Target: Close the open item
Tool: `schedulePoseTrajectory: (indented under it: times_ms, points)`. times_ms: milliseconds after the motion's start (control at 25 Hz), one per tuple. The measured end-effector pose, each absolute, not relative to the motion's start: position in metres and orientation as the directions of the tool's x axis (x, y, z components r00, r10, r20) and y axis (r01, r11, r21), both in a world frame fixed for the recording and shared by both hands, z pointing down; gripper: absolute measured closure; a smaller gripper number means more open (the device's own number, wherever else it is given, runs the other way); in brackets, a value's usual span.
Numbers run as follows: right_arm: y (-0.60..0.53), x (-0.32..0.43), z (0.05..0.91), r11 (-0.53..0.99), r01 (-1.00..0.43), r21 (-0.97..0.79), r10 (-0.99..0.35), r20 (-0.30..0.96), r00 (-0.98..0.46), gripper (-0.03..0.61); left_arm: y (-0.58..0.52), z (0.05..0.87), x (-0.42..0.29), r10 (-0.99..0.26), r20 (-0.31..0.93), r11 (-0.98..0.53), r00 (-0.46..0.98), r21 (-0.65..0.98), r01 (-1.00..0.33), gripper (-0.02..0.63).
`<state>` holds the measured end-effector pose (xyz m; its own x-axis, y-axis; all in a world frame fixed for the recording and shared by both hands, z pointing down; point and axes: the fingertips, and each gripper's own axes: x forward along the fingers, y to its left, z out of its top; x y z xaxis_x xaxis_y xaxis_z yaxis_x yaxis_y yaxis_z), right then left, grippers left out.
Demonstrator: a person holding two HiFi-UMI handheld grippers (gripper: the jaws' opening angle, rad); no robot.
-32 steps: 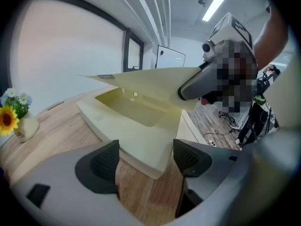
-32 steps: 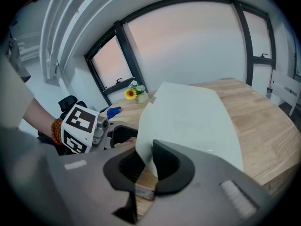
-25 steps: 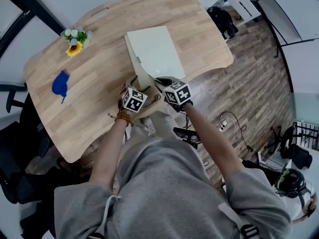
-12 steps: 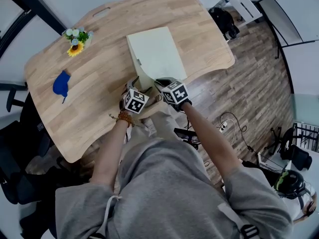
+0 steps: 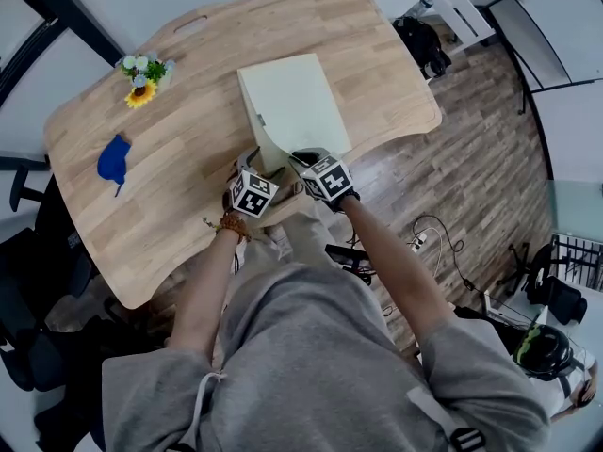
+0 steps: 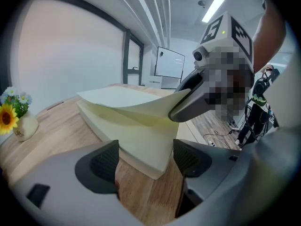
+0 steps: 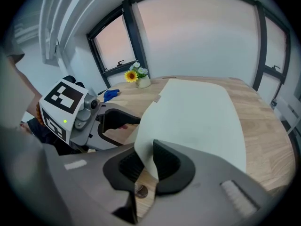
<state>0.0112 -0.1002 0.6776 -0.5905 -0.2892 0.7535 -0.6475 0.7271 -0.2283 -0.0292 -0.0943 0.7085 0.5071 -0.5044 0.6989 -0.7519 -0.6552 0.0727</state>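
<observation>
Jaws of my right gripper (image 7: pixel 146 166) are pinched on the near edge of the lid (image 7: pixel 197 112), which stands raised at a slant above the pale box (image 6: pixel 136 135). My left gripper (image 6: pixel 145 160) is spread, with the box's near corner between its pads and neither one pressing on it. The box lies near the front edge of the wooden table (image 5: pixel 188 149), well apart from the sunflower pot (image 5: pixel 141 81) and a blue object (image 5: pixel 113 158).
</observation>
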Motion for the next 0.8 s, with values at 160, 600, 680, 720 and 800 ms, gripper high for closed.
schedulePoseTrajectory:
  times_ms: [160,600,680,720,800]
  points:
    - [-0.100,0.012,0.675,0.752,-0.645,-0.136,-0.322,0.778,-0.540,0.532,-0.094,0.708,-0.029,-0.512,0.695,-0.655,0.506,0.066,-0.753,0.265]
    - [-0.104,0.003,0.650,0.804,-0.589,0.086,-0.429,0.769,-0.474,0.546,-0.078,0.731,-0.042,-0.416,0.766,-0.593,0.491,0.182,-0.785,0.336]
    - [-0.103,0.010,0.645,0.800,-0.597,0.060,-0.426,0.757,-0.495,0.548,-0.077,0.730,-0.043,-0.424,0.769,-0.625,0.477,0.132,-0.769,0.334]
    - [-0.103,0.012,0.643,0.800,-0.597,0.056,-0.426,0.753,-0.502,0.548,-0.078,0.727,-0.042,-0.437,0.762,-0.645,0.478,0.105,-0.757,0.334]
    - [-0.103,0.014,0.639,0.800,-0.599,0.045,-0.426,0.744,-0.514,0.548,-0.079,0.721,-0.039,-0.457,0.747,-0.687,0.483,0.049,-0.725,0.331]
